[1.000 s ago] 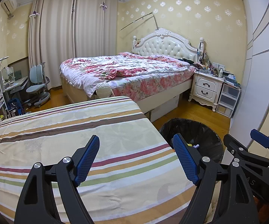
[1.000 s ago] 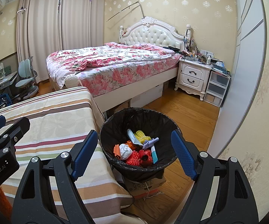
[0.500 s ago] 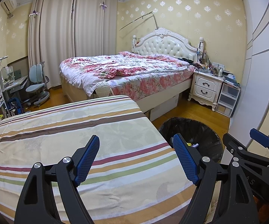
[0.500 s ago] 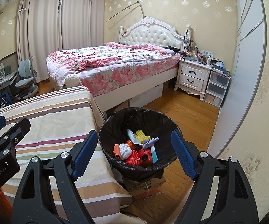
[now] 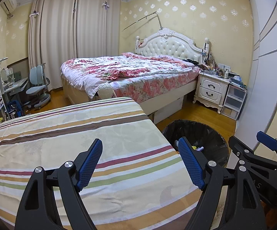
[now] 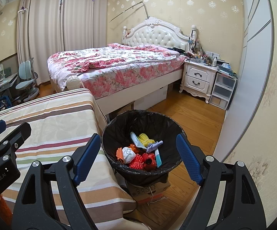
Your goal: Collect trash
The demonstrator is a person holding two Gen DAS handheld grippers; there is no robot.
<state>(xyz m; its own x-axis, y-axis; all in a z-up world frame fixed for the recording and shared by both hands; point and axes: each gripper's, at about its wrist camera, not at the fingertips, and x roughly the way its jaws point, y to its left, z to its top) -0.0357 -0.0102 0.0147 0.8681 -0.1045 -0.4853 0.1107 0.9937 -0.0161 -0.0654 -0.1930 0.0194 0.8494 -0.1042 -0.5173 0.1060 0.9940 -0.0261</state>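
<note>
A round bin with a black liner (image 6: 119,132) stands on a cardboard box beside the striped table (image 6: 61,118). Inside lies trash (image 6: 142,153): red and orange mesh pieces, a white crumpled wad, a yellow piece, wrappers. My right gripper (image 6: 138,153) hovers over the bin, open, nothing between its blue pads. My left gripper (image 5: 140,161) hangs open and empty above the striped tablecloth (image 5: 71,140), whose cloth shows no loose items. The bin (image 5: 211,134) appears at the right in the left wrist view, beside the right gripper's body (image 5: 263,163).
A bed with a floral quilt (image 6: 115,65) stands behind the table. A white nightstand (image 6: 198,78) and plastic drawers (image 6: 222,90) stand by the wardrobe door at right. A desk chair (image 5: 38,88) and shelves stand at left. Wooden floor (image 6: 192,115) lies around the bin.
</note>
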